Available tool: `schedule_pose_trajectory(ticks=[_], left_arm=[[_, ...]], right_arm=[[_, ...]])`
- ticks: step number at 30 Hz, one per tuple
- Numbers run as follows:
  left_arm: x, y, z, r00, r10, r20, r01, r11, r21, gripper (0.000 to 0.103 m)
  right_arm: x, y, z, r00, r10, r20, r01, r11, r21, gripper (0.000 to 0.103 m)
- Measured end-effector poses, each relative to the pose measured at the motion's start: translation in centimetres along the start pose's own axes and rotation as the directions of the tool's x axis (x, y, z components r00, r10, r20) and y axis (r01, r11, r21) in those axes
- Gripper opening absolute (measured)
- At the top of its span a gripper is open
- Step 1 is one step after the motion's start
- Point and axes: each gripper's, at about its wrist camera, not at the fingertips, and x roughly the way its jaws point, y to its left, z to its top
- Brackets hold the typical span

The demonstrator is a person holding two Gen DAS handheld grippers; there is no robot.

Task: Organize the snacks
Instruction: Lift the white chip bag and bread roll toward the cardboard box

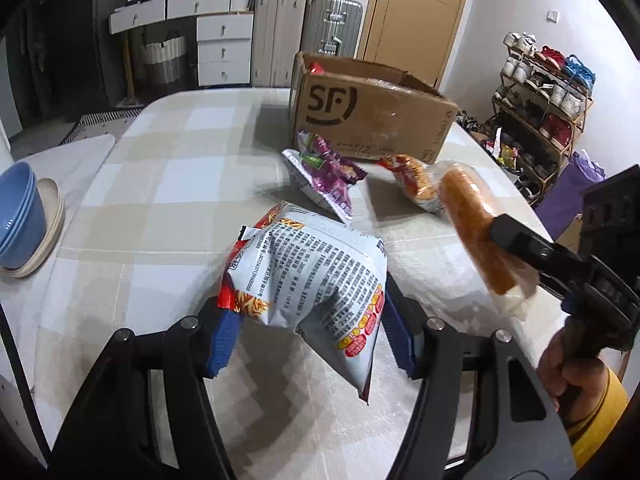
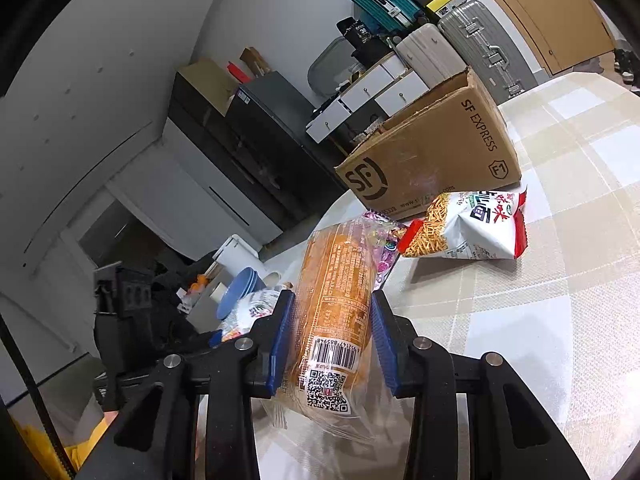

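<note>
Holding both grips firm, left gripper (image 1: 308,332) on bag (image 1: 316,280), right gripper (image 2: 332,340) on roll (image 2: 334,300), lift toward box (image 1: 372,120) upper centre, probably unhurriedly.

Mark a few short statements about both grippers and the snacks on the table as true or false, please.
1. The left gripper is shut on the white snack bag. True.
2. The right gripper is open and holds nothing. False: its jaws clamp the orange bread roll.
3. The cardboard box has its top flaps taped shut. False: the top is open.
4. A purple snack packet lies on the table near the box. True.
</note>
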Motion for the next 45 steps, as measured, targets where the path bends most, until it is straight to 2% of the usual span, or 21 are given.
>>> schedule_pose_trajectory(ticks=[11,15,20,25,30,35,38,40,43,45], left_arm=[[-5.1,-1.5,0.2,0.997,-0.013,0.080,0.010,0.999,0.040,0.060],[-7.4,-1.9,1.1,0.991,0.008,0.130,-0.014,0.999,0.040,0.060],[-10.1,-2.2,3.7,0.983,0.006,0.181,-0.015,0.999,0.048,0.060],[-12.5,-2.5,7.7,0.974,0.000,0.226,-0.016,0.997,0.070,0.060],[-13.1,-3.8,13.1,0.965,-0.026,0.260,-0.007,0.992,0.123,0.060],[-13.2,-5.0,19.0,0.953,-0.051,0.299,0.009,0.990,0.140,0.061],[-12.1,-5.6,22.8,0.954,-0.081,0.287,0.040,0.988,0.148,0.061],[-10.7,-6.2,25.0,0.952,-0.069,0.297,0.022,0.987,0.158,0.061],[-7.9,-6.7,27.6,0.960,-0.090,0.265,0.049,0.986,0.160,0.061],[-5.6,-7.0,29.0,0.967,-0.074,0.245,0.037,0.988,0.151,0.061]], right_arm=[[-4.3,2.6,1.4,0.997,0.017,0.069,-0.016,1.000,-0.007,0.038],[-5.9,3.8,3.1,0.996,0.024,0.089,-0.022,1.000,-0.019,0.038],[-7.4,5.7,7.0,0.992,0.036,0.120,-0.031,0.998,-0.049,0.038],[-7.6,7.9,12.1,0.991,0.035,0.127,-0.021,0.994,-0.110,0.038],[-6.3,9.4,17.1,0.992,0.009,0.127,0.013,0.986,-0.167,0.038],[-3.7,9.2,21.9,0.994,-0.009,0.107,0.026,0.987,-0.159,0.038],[-1.5,8.5,24.6,0.994,-0.048,0.101,0.064,0.985,-0.161,0.038],[-0.2,7.9,26.0,0.994,-0.065,0.092,0.078,0.986,-0.148,0.038],[1.9,6.8,27.6,0.994,-0.077,0.072,0.087,0.986,-0.139,0.038],[3.4,5.9,28.1,0.994,-0.097,0.052,0.103,0.984,-0.146,0.038]])
